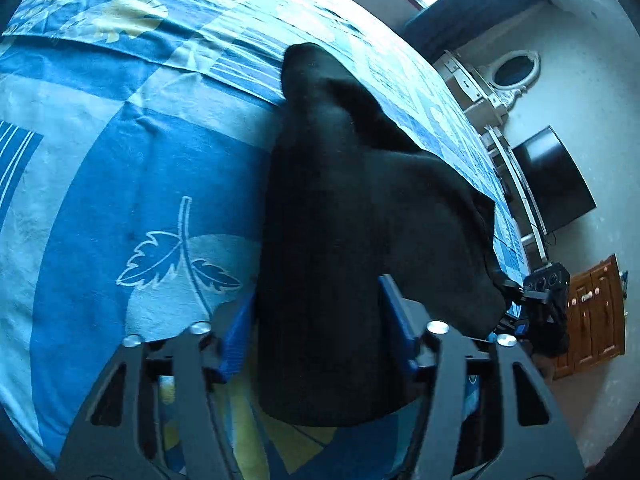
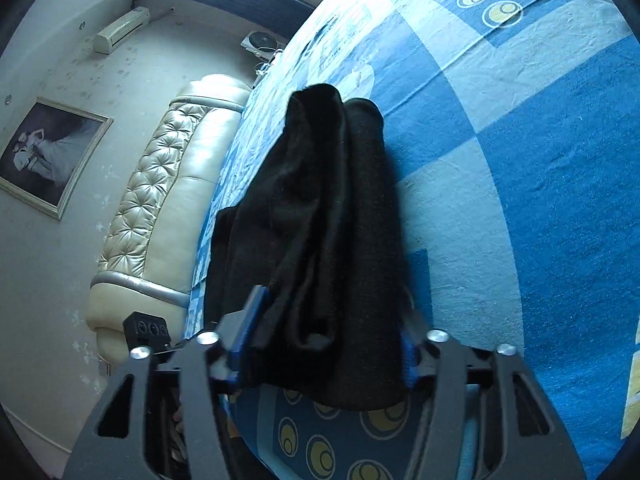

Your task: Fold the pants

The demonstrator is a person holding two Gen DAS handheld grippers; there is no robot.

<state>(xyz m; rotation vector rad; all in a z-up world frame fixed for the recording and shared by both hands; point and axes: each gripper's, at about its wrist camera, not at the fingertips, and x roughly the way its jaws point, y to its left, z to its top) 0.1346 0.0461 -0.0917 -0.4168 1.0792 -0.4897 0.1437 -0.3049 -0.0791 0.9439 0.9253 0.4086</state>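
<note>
Room: a bedroom is showing around the edges, with a padded headboard (image 2: 160, 200), a framed picture (image 2: 52, 156), a dark screen (image 1: 556, 180) and a wooden cabinet (image 1: 596, 316).
Bed: a blue patchwork sheet (image 1: 120, 184) is covering the whole work surface.
Pants: the black pants (image 1: 340, 220) are lying on the bed, bunched lengthwise into 1 thick strip, with their near end hanging raised between the fingers.
Axis: the long axis is running straight away from both grippers, near end at the fingers, far end resting on the sheet.
Nearer hand: neither is looking clearly nearer; both are sitting at the same near edge, side by side.
Left gripper (image 1: 316, 320): its jaws are standing fairly wide, about the width of the bunched cloth, and pressing the fabric between its blue pads (image 1: 396, 312).
Right gripper (image 2: 328, 340): its jaws are likewise spread around a thick bundle of folds, gripping it on both sides.
Next move, as a guess: carrying the held end forward along the axis toward the far end looks likely.
</note>
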